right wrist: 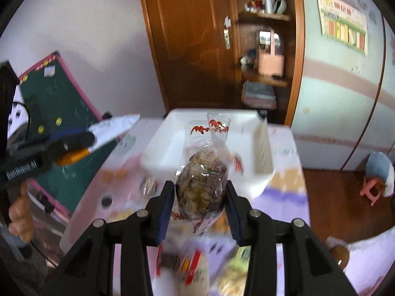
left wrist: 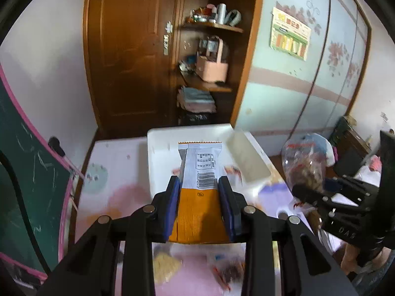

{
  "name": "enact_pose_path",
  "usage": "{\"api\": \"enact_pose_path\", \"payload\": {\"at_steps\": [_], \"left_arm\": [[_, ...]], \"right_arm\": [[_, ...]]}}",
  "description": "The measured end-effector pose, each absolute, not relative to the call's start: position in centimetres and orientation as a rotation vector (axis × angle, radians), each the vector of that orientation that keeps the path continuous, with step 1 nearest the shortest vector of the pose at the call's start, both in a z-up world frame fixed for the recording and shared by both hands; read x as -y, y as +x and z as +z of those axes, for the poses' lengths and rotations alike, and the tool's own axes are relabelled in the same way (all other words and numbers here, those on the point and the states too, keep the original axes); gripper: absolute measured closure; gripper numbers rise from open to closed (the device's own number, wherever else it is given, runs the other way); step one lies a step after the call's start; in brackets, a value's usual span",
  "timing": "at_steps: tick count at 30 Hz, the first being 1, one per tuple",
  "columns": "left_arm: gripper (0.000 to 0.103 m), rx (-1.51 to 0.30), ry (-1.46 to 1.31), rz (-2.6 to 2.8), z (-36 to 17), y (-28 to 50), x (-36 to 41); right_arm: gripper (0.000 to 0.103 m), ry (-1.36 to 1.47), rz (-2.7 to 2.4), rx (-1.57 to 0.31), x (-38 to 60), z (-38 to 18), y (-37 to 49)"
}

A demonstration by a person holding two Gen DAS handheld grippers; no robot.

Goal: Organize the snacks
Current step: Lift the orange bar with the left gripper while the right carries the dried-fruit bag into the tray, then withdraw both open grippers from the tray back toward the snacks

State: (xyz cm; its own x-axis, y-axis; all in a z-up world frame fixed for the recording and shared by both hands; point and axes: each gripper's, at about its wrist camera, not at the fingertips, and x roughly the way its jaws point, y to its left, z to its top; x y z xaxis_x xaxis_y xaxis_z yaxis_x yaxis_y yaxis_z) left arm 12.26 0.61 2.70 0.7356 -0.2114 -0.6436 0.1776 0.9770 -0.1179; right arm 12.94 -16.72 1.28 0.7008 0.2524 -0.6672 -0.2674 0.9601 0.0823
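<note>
The left gripper (left wrist: 198, 197) is clamping the orange-and-white packet (left wrist: 198, 185); the right gripper (right wrist: 200, 197) is clamping the clear cookie bag (right wrist: 202, 185). Both are hanging above the white tray (right wrist: 158, 148) at the table's far edge, and the slick bag is risking slippage.

The white bin (left wrist: 158, 148) is sitting on the table (left wrist: 113, 162), ahead of both grippers. Loose snacks (right wrist: 187, 264) are lying on the table nearer the cameras. A shelf unit (left wrist: 209, 49) is standing behind the bin, a chalkboard (right wrist: 61, 103) leaning at the table's left.

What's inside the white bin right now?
The white bin looks bare where visible. The clear snack bag in the right tool hides part of its floor, so that patch can't be checked.
</note>
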Motion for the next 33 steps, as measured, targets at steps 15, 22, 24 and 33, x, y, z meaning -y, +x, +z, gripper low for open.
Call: {"api": "enact_pose_path", "payload": {"at_steps": [15, 22, 24, 33], "left_arm": [[0.049, -0.816, -0.022, -0.178, -2.4, 27.2, 1.7], [0.019, -0.856, -0.082, -0.115, -5.7, 28.8, 0.0], [0.019, -0.864, -0.100, -0.106, -6.4, 28.8, -0.6], [0.019, -0.835, -0.123, -0.106, -6.3, 25.4, -1.5]], "right_arm": [[0.060, 0.033, 0.182, -0.921, 15.3, -3.6, 31.0], [0.043, -0.004, 0.187, -0.947, 14.6, -6.0, 30.7], [0.043, -0.002, 0.189, -0.952, 14.9, -6.1, 30.5], [0.043, -0.025, 0.202, -0.952, 15.3, -5.5, 27.2]]}}
